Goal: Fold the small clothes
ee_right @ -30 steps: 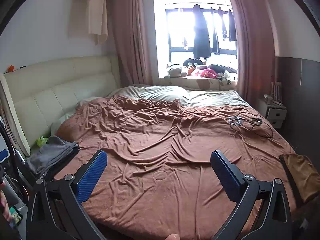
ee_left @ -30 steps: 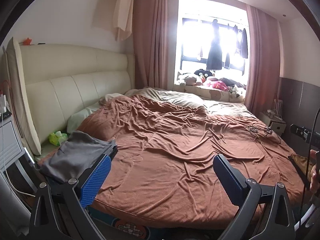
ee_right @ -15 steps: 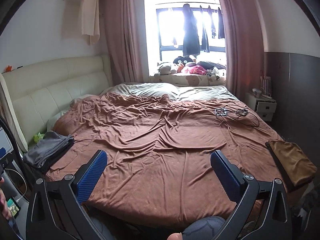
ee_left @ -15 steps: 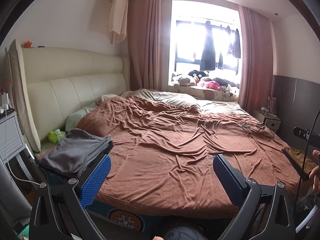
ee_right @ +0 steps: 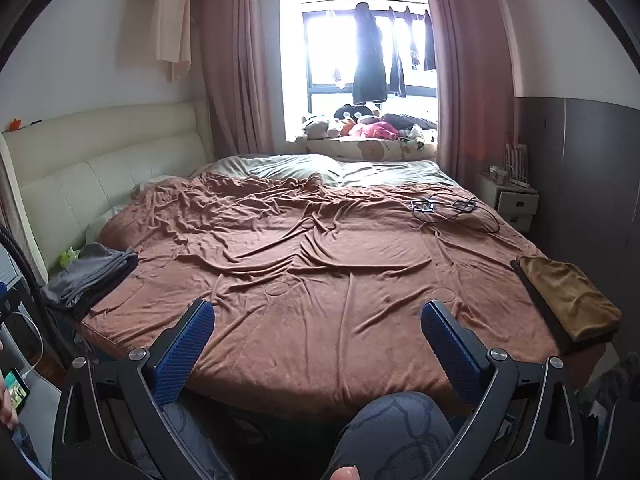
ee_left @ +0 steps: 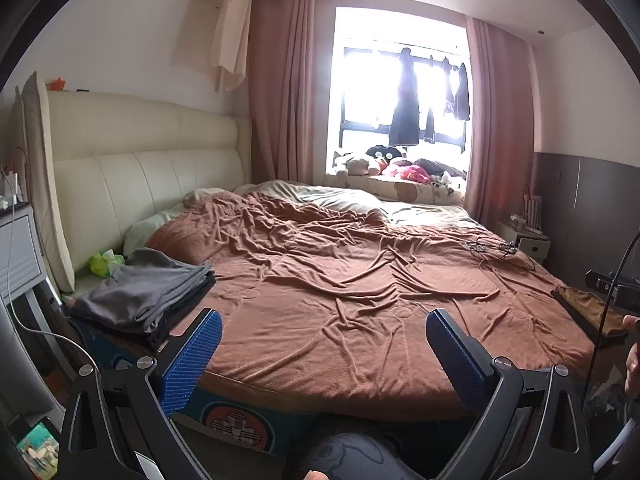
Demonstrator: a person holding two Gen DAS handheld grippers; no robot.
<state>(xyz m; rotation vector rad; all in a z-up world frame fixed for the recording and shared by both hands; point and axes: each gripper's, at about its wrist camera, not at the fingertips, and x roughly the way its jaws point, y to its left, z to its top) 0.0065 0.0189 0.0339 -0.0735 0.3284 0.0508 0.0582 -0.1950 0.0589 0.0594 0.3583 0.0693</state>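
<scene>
A folded stack of grey clothes (ee_left: 144,294) lies at the bed's near left corner, also visible in the right wrist view as the grey stack (ee_right: 90,276). A folded tan garment (ee_right: 568,294) rests on the bed's right edge, seen small as the tan garment (ee_left: 590,308) in the left wrist view. My left gripper (ee_left: 324,354) is open and empty, held back from the bed's near edge. My right gripper (ee_right: 318,344) is open too, with nothing between its blue pads, over the near edge of the brown blanket (ee_right: 320,272).
Cables and a pair of glasses (ee_right: 444,206) lie on the blanket's far right. A nightstand (ee_right: 510,200) stands at the right, a cabinet (ee_left: 18,248) at the left. The person's knee (ee_right: 392,432) is in front of the bed. A phone (ee_right: 16,384) glows low left.
Both grippers have pulled back and away from the bed, so more of its near edge and the person's knee now show. Both stay open and empty.
</scene>
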